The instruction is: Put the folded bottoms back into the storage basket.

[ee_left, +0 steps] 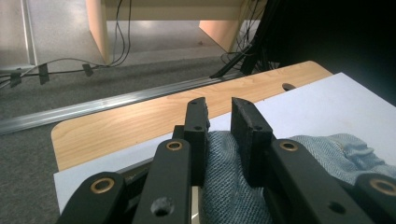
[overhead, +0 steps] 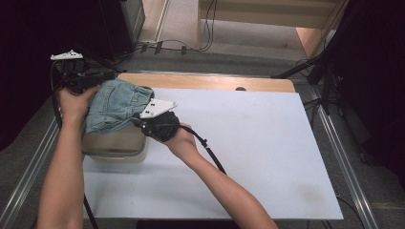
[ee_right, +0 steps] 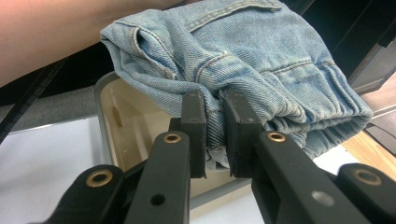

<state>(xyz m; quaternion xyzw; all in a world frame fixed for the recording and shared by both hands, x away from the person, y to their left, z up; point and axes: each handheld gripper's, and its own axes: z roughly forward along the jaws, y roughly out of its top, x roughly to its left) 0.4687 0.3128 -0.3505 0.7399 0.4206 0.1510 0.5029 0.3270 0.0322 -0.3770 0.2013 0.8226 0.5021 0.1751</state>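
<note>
Over the grey bin, which sat at the near left of the white board, a folded pair of denim jeans was held up between two tongs. At the far left edge of the bin the left gripper was clamped on a fold of the denim, cloth bunched between its jaws. On the bin's right side the right gripper was likewise pinched tight on a thick hem of the jeans. Beneath the cloth the bin's pale inside looked bare. By my judgement the folding and the carry to the bin were done; the bundle hung above the opening, part draped on the rim, and what remained was to lower it inside and let go with both tongs
</note>
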